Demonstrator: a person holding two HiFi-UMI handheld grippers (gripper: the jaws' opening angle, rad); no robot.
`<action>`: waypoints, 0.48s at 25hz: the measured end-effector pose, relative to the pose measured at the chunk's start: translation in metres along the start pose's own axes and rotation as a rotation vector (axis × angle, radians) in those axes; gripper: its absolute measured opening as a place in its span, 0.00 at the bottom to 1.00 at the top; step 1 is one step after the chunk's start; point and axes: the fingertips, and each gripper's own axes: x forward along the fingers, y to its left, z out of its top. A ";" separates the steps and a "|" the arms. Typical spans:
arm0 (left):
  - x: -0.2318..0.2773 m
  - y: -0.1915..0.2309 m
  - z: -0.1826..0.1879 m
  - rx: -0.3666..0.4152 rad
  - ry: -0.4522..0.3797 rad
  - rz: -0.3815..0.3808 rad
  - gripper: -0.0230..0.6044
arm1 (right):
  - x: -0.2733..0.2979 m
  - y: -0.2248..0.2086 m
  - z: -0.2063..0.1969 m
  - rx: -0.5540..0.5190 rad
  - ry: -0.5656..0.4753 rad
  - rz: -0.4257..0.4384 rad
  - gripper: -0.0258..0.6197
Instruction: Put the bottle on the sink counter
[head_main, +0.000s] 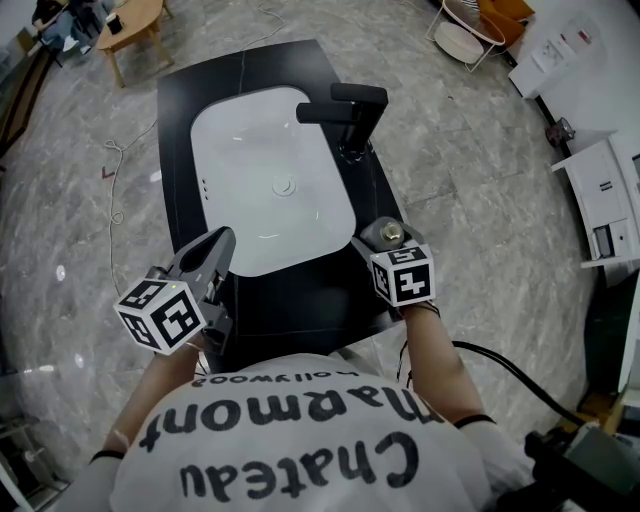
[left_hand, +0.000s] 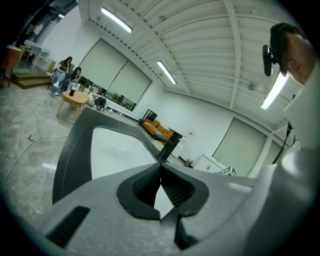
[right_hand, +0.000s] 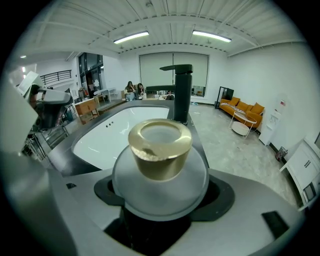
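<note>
Right fingers (right_hand: 223, 196) were clamped either side of the bottle (right_hand: 160, 165): round frosted body, gold cap up, contents not readable. Right gripper (head_main: 385, 242) had it over the black counter (head_main: 300, 310), at the near-right corner just beside the white basin (head_main: 232, 130). Couldn't tell whether it touched the counter. Left gripper (left_hand: 161, 172) fingers were pressed together with nothing between, at the counter's near-left edge.

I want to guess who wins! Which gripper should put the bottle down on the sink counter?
Right. The right gripper clamps the gold-capped bottle at the right edge of the black sink counter. The left gripper is shut and empty.
</note>
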 end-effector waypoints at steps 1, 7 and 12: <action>-0.001 0.001 0.000 0.000 -0.001 0.002 0.06 | 0.000 0.000 0.000 0.001 -0.002 -0.004 0.57; -0.012 0.007 0.002 -0.050 -0.041 0.020 0.06 | 0.002 0.000 -0.001 0.011 -0.005 -0.006 0.57; -0.025 0.012 -0.005 -0.039 -0.037 0.037 0.06 | 0.003 0.000 -0.004 0.031 -0.015 -0.001 0.57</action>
